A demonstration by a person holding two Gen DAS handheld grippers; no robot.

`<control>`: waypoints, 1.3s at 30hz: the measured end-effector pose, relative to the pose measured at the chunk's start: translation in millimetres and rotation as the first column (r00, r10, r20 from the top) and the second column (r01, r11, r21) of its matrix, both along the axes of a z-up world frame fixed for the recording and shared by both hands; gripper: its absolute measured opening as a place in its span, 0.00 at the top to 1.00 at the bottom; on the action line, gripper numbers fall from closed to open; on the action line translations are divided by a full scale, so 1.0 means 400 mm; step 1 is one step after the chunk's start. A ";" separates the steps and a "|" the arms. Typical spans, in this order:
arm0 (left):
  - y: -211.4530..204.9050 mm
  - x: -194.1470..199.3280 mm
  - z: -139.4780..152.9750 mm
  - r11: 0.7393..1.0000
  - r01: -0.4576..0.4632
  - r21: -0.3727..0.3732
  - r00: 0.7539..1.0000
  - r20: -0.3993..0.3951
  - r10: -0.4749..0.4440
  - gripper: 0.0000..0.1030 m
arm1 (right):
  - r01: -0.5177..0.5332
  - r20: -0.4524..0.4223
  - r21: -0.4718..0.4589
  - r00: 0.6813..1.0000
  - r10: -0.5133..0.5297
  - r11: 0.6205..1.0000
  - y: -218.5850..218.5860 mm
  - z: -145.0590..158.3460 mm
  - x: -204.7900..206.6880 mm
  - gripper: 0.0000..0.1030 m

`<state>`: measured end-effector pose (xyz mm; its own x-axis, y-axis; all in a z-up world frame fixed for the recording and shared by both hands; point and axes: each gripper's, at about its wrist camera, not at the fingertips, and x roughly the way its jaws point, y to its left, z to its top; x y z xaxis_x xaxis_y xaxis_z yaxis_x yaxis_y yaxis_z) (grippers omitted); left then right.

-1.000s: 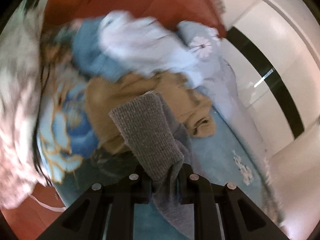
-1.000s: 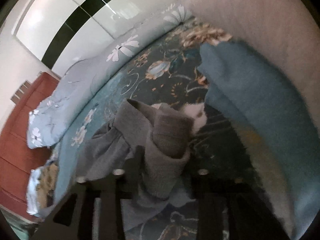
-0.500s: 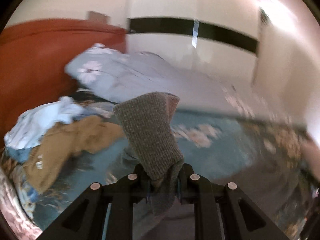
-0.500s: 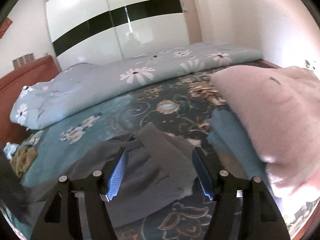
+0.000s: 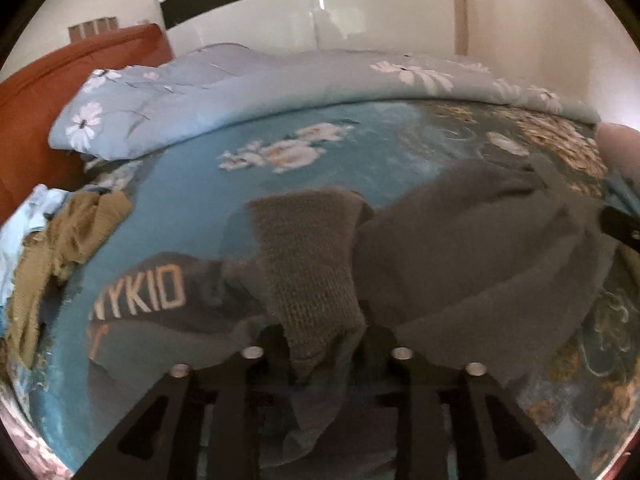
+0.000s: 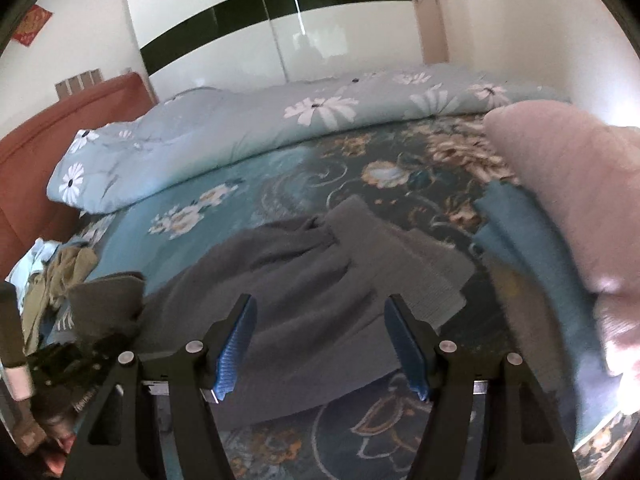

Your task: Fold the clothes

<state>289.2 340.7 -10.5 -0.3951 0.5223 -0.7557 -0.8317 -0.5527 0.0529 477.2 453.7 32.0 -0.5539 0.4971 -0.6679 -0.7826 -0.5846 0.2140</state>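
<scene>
A grey sweatshirt with orange lettering lies spread on the floral bed cover. My left gripper is shut on its ribbed cuff and holds it above the bed. My right gripper is open and empty, its blue pads just above the sweatshirt's body. The other ribbed cuff lies flat ahead of it. The left gripper also shows at the left edge of the right wrist view.
A folded light-blue quilt lies along the far side. A pink folded pile over a blue garment sits at right. An olive garment and light-blue clothes lie at left by the red headboard.
My left gripper swung with the cuff from the clothes pile toward the bed's middle. My right gripper let go of the other cuff, opened, and drew back over the sweatshirt.
</scene>
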 end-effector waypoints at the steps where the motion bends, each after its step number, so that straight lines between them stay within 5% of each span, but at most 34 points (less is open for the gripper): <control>1: -0.005 0.010 0.005 0.999 0.028 0.018 0.999 0.020 -0.028 0.50 | -0.008 -0.004 -0.008 1.000 0.008 1.000 -0.002 -0.004 -0.005 0.35; 3: -0.014 0.034 0.016 0.995 0.082 0.050 0.995 0.050 -0.084 0.42 | -0.024 -0.024 -0.023 0.999 0.024 0.999 -0.004 -0.008 -0.015 0.35; 7: -0.089 0.016 0.054 0.983 0.092 0.160 0.986 0.126 -0.112 0.41 | -0.071 -0.098 -0.068 0.993 0.064 0.995 -0.008 -0.003 -0.037 0.35; 12: -0.261 -0.148 0.078 0.950 -0.214 0.226 0.968 0.178 0.175 0.41 | -0.219 -0.141 -0.114 0.969 0.202 0.969 -0.047 -0.005 -0.124 0.35; 16: -0.366 -0.271 0.039 0.881 -0.453 0.137 0.888 0.149 0.434 0.40 | -0.335 -0.180 -0.147 0.934 0.307 0.931 -0.078 -0.007 -0.194 0.35; 19: -0.399 -0.305 -0.010 0.860 -0.503 0.088 0.856 0.184 0.482 0.40 | -0.425 -0.198 -0.150 0.897 0.394 0.893 -0.108 -0.003 -0.252 0.35; 23: -0.404 -0.305 -0.045 0.864 -0.500 0.061 0.848 0.236 0.474 0.40 | -0.550 -0.070 -0.064 0.835 0.546 0.833 -0.178 0.018 -0.362 0.35; 27: -0.396 -0.297 -0.050 0.883 -0.468 0.051 0.866 0.227 0.446 0.40 | -0.604 0.052 -0.116 0.789 0.612 0.788 -0.211 -0.028 -0.438 0.35; 32: -0.407 -0.311 -0.053 0.882 -0.468 0.051 0.855 0.280 0.437 0.40 | -0.547 0.024 -0.265 0.819 0.573 0.794 -0.186 -0.091 -0.437 0.35; 35: -0.411 -0.316 -0.049 0.883 -0.466 0.055 0.853 0.294 0.432 0.40 | -0.545 -0.091 -0.306 0.833 0.546 0.781 -0.172 -0.084 -0.424 0.47; 37: -0.415 -0.318 -0.046 0.883 -0.466 0.059 0.852 0.301 0.429 0.40 | -0.545 -0.149 -0.323 0.837 0.527 0.774 -0.162 -0.075 -0.425 0.70; 38: -0.418 -0.320 -0.045 0.882 -0.467 0.063 0.850 0.306 0.429 0.40 | -0.537 -0.144 -0.330 0.842 0.520 0.777 -0.159 -0.073 -0.431 0.92; 39: -0.422 -0.321 -0.043 0.880 -0.470 0.067 0.848 0.312 0.429 0.39 | -0.528 -0.139 -0.337 0.847 0.514 0.779 -0.156 -0.072 -0.436 0.91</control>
<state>160.8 172.0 -27.9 -0.3943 0.4440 -0.8046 -0.4583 -0.8539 -0.2466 302.7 391.2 3.2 -0.6883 -0.1370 -0.7124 -0.3677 -0.7807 0.5054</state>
